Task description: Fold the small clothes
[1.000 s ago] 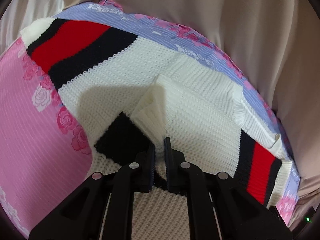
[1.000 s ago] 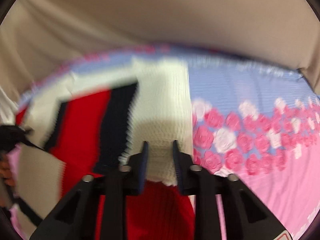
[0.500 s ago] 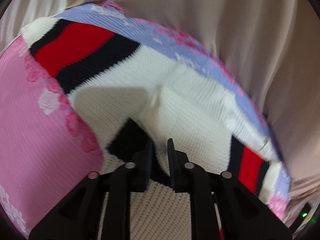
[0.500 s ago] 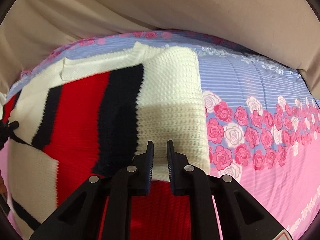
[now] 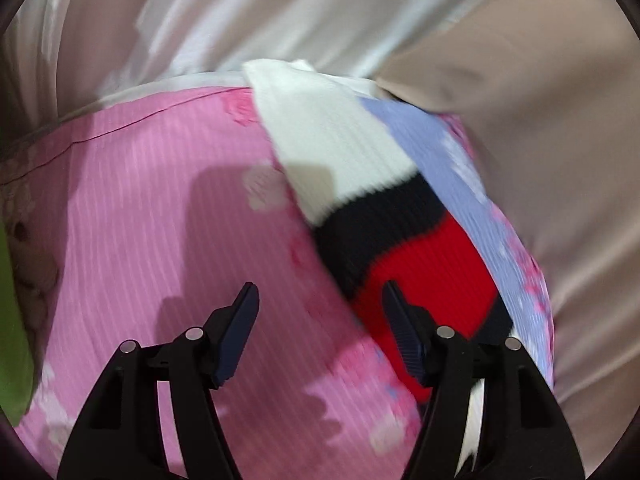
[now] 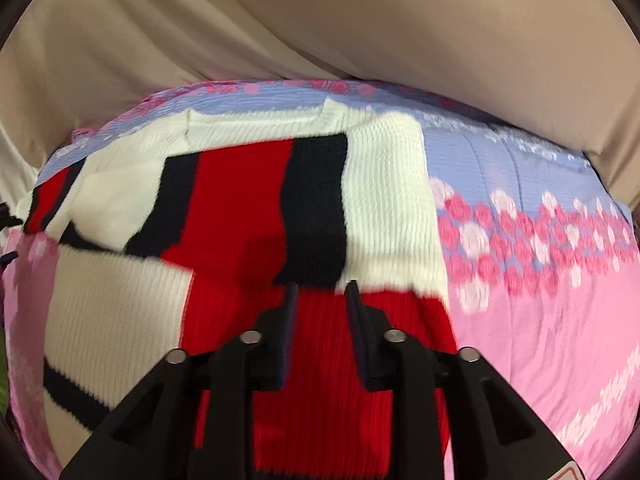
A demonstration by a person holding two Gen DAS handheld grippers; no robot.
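A small knit sweater (image 6: 224,216), white with red and black stripes, lies partly folded on a pink and lilac floral bedsheet (image 6: 560,312). In the left wrist view one sleeve (image 5: 360,184) stretches away, white at the cuff, then black, then red. My left gripper (image 5: 320,300) is open and empty above the pink sheet, just left of that sleeve. My right gripper (image 6: 320,292) is open with a narrow gap, empty, over the sweater's red and black part.
Beige fabric (image 6: 360,20) hangs behind the bed on the far side. White satin cloth (image 5: 200,20) lies past the sheet's edge in the left wrist view. A green item (image 5: 12,340) sits at the far left.
My left gripper has let go of the white knit fold, opened wide and swung left off the sweater. My right gripper has opened slightly and released the cloth.
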